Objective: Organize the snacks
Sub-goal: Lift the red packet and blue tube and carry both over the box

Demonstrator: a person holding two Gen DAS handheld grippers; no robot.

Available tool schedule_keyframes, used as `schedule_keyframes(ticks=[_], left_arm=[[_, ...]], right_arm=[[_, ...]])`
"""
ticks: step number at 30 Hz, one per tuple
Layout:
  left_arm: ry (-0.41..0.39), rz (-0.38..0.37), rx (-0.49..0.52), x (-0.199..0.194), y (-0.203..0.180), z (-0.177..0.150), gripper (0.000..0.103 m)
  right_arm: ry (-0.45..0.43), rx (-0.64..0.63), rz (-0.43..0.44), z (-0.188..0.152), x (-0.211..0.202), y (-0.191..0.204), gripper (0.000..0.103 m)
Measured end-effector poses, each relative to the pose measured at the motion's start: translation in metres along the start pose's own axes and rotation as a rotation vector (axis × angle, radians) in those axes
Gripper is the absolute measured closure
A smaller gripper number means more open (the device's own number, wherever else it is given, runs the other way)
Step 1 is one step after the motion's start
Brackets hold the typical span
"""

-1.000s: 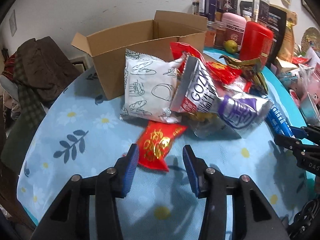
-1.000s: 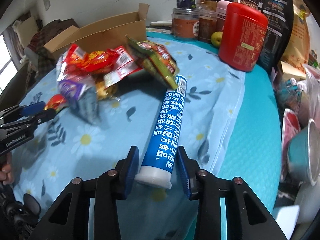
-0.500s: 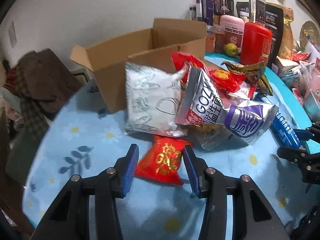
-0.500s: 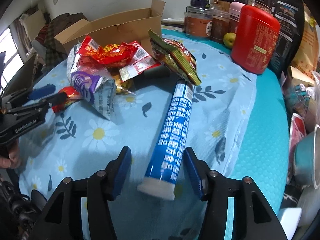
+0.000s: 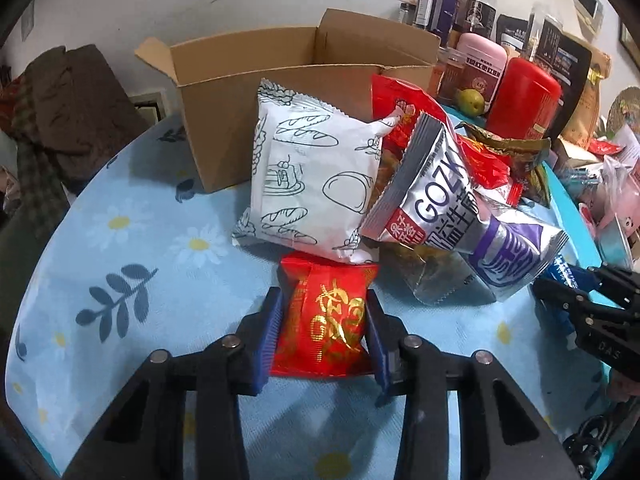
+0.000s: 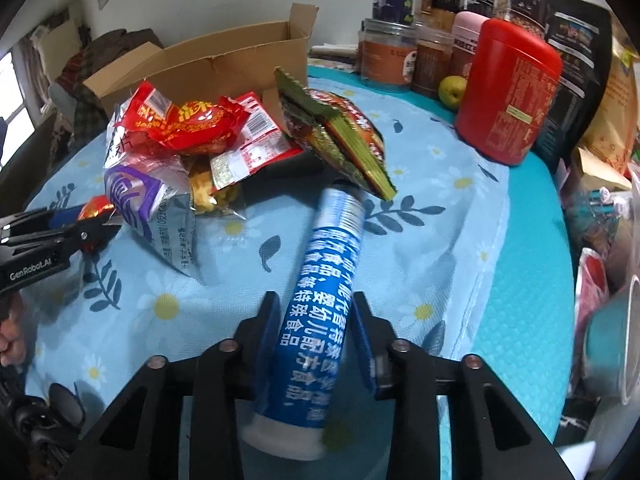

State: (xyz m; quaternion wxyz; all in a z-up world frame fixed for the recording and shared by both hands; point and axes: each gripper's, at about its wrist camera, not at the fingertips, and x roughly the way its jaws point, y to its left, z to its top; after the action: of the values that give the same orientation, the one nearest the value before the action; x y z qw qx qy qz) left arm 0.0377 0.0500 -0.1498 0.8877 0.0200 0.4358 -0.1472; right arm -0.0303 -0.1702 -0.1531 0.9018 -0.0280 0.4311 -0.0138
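Near the box (image 5: 296, 76), our left tool (image 5: 322, 332) is closing on a red packet (image 5: 326, 320) while our right tool (image 6: 316, 332) clamps a blue tube (image 6: 320, 312).

Your small red packet with gold print (image 5: 326, 322) lies flat on the floral cloth, just in front of the white bread-print bag (image 5: 312, 178). Your blue tube with a white cap (image 6: 320, 320) lies lengthwise, its far end under the green-edged packet (image 6: 340, 136).
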Motion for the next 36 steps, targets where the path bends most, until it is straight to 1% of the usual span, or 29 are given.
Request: schedule_keyframes(ticks=[6,10,17,24,29,36], left_arm=[[-0.028,-0.001,0.001,-0.019,-0.004,-0.007,0.067],[-0.028,-0.006,0.004,-0.03,-0.009,-0.012,0.068],[-0.039,-0.022,-0.002,-0.045,-0.011,-0.021,0.068],[-0.081,-0.056,0.023,-0.075,-0.023,-0.023,0.068],[-0.138,-0.071,0.039,-0.101,-0.027,-0.013,0.068],[-0.222,-0.076,0.054,-0.127,-0.027,0.017,0.068]], right_arm=[[0.0,0.011,0.048,-0.006,-0.007,-0.001,0.075],[0.003,0.011,0.078,-0.012,-0.015,0.002,0.075],[-0.007,0.007,0.1,-0.025,-0.036,0.006,0.075],[-0.039,0.001,0.104,-0.029,-0.066,0.012,0.075],[-0.08,-0.018,0.108,-0.02,-0.087,0.016,0.075],[-0.166,-0.059,0.134,0.011,-0.117,0.026,0.075]])
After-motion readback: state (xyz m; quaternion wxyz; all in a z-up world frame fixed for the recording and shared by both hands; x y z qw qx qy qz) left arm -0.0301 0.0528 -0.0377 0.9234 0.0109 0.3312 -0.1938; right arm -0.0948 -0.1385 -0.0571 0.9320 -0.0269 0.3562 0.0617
